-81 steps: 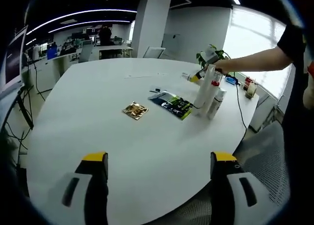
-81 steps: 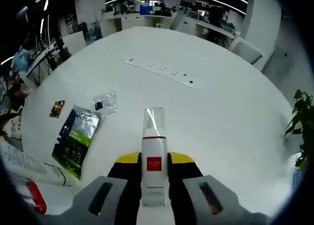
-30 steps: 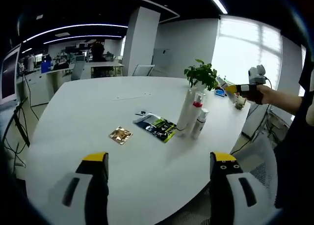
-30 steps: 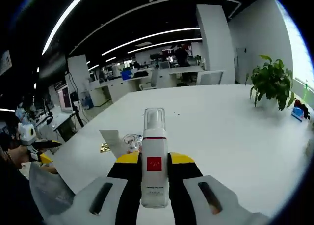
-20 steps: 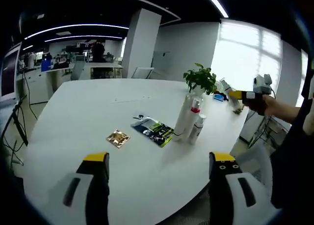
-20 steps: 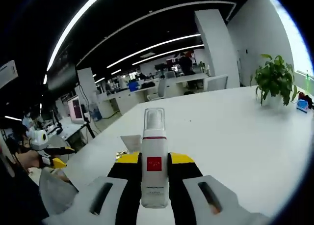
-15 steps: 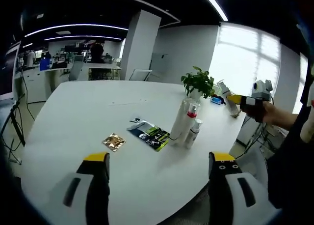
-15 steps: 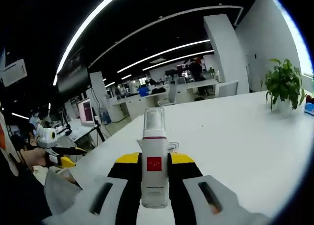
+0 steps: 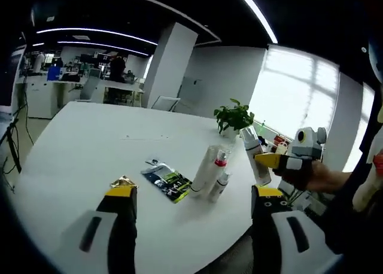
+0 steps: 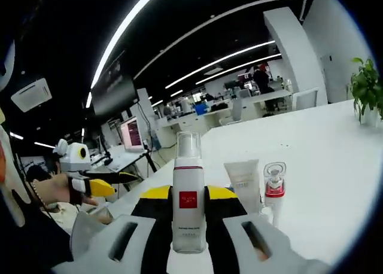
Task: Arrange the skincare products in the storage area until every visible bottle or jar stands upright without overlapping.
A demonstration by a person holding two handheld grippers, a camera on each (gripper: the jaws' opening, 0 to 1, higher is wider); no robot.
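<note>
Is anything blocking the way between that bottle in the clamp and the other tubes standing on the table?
Nothing visible blocks it. The right gripper holds the bottle just short of the standing tube and small red-collared bottle, with bare table between.

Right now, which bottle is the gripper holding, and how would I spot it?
Find the big white table. Beyond its edge near the potted plant, the right gripper clamps a white pump bottle. Unlike the tube and red-collared spray bottle standing on the table, it is in the air and has a red square label.
</note>
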